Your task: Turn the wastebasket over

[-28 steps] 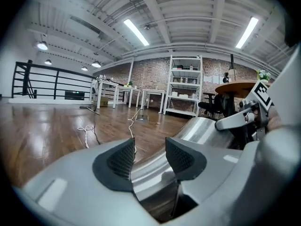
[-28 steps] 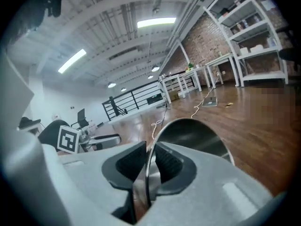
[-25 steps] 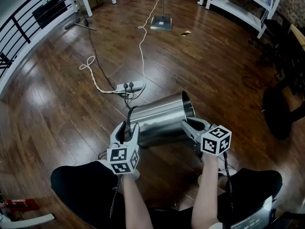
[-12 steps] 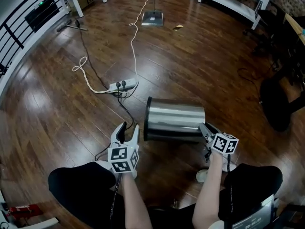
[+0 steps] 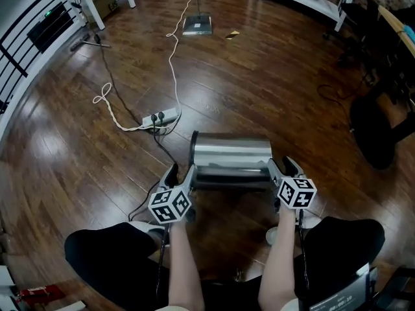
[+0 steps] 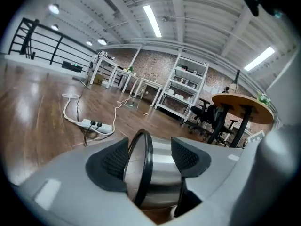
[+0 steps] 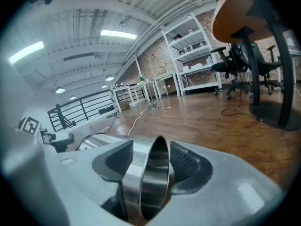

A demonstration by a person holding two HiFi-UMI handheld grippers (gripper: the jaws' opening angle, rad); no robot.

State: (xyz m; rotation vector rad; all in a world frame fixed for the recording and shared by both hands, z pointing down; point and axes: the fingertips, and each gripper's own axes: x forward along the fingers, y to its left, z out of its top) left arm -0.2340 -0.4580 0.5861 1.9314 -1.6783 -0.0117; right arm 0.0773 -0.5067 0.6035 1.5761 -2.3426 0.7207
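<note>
The steel wastebasket (image 5: pixel 232 154) lies on its side on the wood floor, across my view. My left gripper (image 5: pixel 181 172) is at its left end. In the left gripper view the black-ringed bottom edge (image 6: pixel 141 173) stands between the jaws (image 6: pixel 150 157), which are opening, with a gap on the right side. My right gripper (image 5: pixel 281 167) is at the right end. In the right gripper view the thin open rim (image 7: pixel 150 187) sits between its jaws (image 7: pixel 151 164), which are also opening and no longer pinch it.
A power strip (image 5: pixel 161 116) with a white cable (image 5: pixel 172 50) lies just beyond the basket to the left. A flat stand base (image 5: pixel 196 23) sits farther off. A black chair base (image 5: pixel 376 128) is at right, a railing (image 5: pixel 39 24) at left. The person's knees (image 5: pixel 110 251) are below.
The basket hung tilted between the grippers a second ago. It has swung down onto its side on the floor. Both grippers came down with it and their jaws have widened.
</note>
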